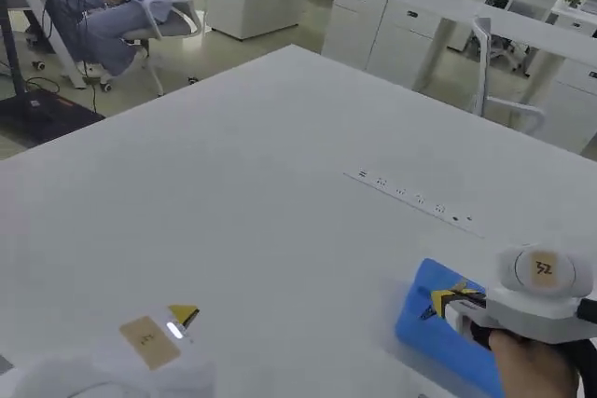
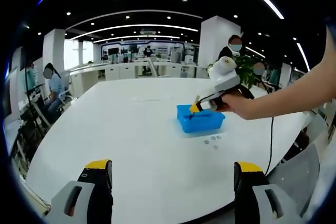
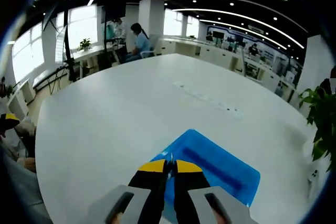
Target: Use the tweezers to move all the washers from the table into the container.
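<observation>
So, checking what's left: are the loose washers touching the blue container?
Apart. The left gripper view shows the washers on the table with a white gap before the container.

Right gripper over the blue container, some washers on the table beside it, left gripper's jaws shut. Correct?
No: the left gripper has its jaws wide open, as the left gripper view shows. The right gripper is over the blue container, with washers on the table beside it.

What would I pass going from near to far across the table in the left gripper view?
left gripper → washers → blue container
</observation>
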